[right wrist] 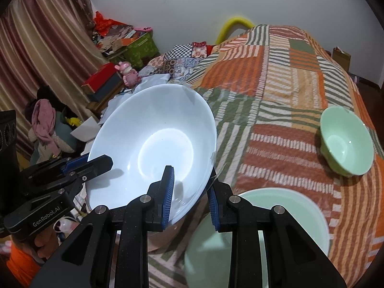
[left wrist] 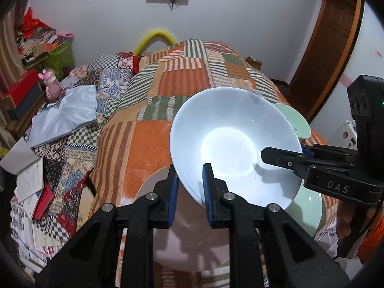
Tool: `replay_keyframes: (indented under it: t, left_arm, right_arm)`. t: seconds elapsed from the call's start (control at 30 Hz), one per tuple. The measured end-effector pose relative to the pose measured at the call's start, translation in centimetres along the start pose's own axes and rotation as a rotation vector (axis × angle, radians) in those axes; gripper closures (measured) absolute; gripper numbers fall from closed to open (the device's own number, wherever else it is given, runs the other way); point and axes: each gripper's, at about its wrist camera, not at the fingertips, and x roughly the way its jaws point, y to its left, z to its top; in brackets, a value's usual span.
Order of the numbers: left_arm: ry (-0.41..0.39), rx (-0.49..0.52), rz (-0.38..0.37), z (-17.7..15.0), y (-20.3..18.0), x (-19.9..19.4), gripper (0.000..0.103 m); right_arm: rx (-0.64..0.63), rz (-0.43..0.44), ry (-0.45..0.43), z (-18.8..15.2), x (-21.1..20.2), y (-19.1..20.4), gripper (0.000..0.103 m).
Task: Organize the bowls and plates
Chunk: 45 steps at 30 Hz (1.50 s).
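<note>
Left wrist view: the left claw is clamped on the near rim of a wide, shallow white glazed bowl, one blue-padded finger outside the rim and one inside. The bowl is held up off the bed, tilted so that its hollow faces the camera. From the right edge the right claw grips the opposite rim, its black finger lying inside the bowl. Behind the white bowl's far right edge peeps a small pale green ceramic bowl, and under its lower right edge shows part of a pale green round plate. All of this is above a bed covered with an orange, green and cream striped patchwork quilt. A pink toy figure stands at the left among boxes.

Right wrist view: the right claw pinches the white bowl at its near rim, one pad inside and one outside. The left claw holds the rim on the left side. The bowl hangs tilted, clear of the quilt. The green plate lies flat on the quilt just beneath and right of the claw. The small green bowl sits upright on the quilt, well apart to the right.
</note>
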Motion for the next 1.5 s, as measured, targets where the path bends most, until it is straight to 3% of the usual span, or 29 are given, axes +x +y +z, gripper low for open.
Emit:
replay_keyframes:
  t: [0.63,1.0,1.5]
  left_arm:
    - [0.081,-0.090,0.038,-5.5,3.3,0.8,0.085]
    - [0.122,-0.116,0.041,-7.1,3.9,1.7,0.085]
    - [0.132,-0.158,0.017,-7.5,4.6,2.2,0.085]
  right_arm:
    - [0.018,0.065,0.098,-3.4,3.4,2.1,0.079]
    - [0.005,0.067,0.154,-4.4,4.7,2.7,0.078]
    - [-0.040,0.027,0.141,-4.1,4.0,3.1,0.076]
